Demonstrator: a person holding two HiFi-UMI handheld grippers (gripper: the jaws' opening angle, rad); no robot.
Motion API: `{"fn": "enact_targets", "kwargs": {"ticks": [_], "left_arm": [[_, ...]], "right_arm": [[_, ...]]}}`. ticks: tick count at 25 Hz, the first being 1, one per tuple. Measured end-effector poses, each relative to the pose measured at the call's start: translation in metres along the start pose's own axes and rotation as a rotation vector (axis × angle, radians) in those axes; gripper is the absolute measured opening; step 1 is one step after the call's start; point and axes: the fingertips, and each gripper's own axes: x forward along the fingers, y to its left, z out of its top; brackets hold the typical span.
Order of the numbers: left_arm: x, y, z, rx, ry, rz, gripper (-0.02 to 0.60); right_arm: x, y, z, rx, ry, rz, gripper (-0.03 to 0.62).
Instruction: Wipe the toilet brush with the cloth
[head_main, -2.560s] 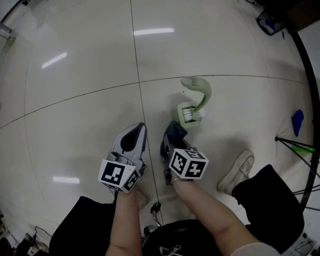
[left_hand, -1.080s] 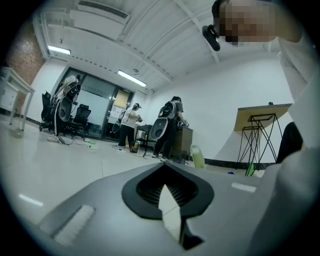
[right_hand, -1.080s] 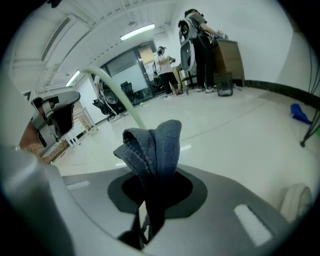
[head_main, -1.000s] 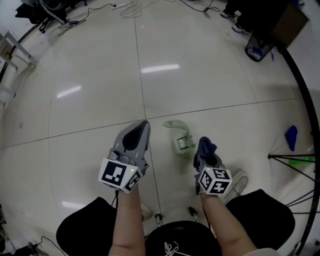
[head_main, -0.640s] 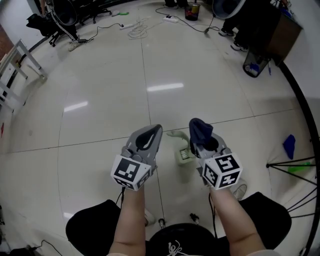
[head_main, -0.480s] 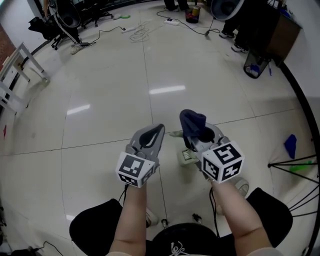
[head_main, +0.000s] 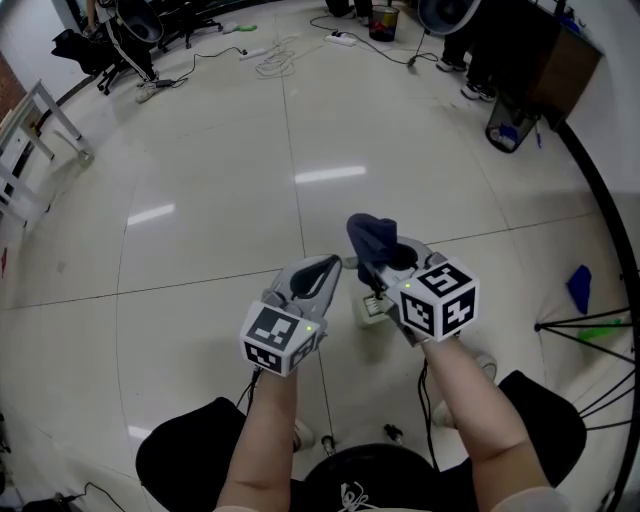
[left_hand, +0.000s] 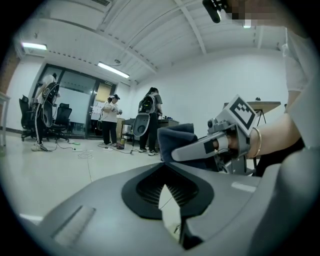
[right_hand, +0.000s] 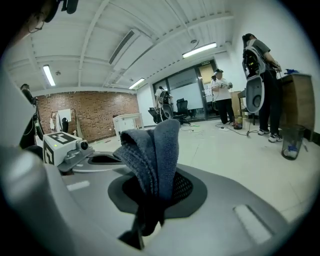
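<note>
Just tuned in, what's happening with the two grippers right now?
A person holds both grippers above the floor. The right gripper is shut on a dark blue cloth; the left gripper is shut and empty. The toilet brush sits on the floor below them, mostly hidden, not yet touched.

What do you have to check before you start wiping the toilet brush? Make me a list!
1. Cloth clamped in the right gripper: ok, the jaws are shut on it.
2. Left gripper empty: ok, nothing between its jaws.
3. Left jaws open to take the brush: not ok, they are together.
4. Toilet brush in plain sight: not ok, only a sliver shows between the grippers in the head view.
5. Cloth touching the brush: not ok, it is held up above it.
</note>
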Motion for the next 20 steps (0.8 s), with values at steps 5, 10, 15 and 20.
{"fn": "enact_targets", "kwargs": {"ticks": [5,10,15,20], "left_arm": [[0.003,0.000,0.003,-0.023,-0.033,-0.004,0.006],[0.000,0.003,0.004,-0.031,-0.053,0.005,0.006],[0.001,0.003,0.002,-0.039,-0.047,-0.009,0.006],[0.001,0.001,0.005,-0.030,-0.050,-0.017,0.006]], "right_arm": [[-0.003,-0.028,-0.023,0.041,0.016,-0.047,0.060],[0.002,-0.053,-0.060,0.231,-0.009,-0.056,0.060],[0.007,-0.082,-0.108,0.450,-0.027,-0.061,0.061],[0.016,-0.100,-0.171,0.406,0.109,-0.130,0.060]]}}
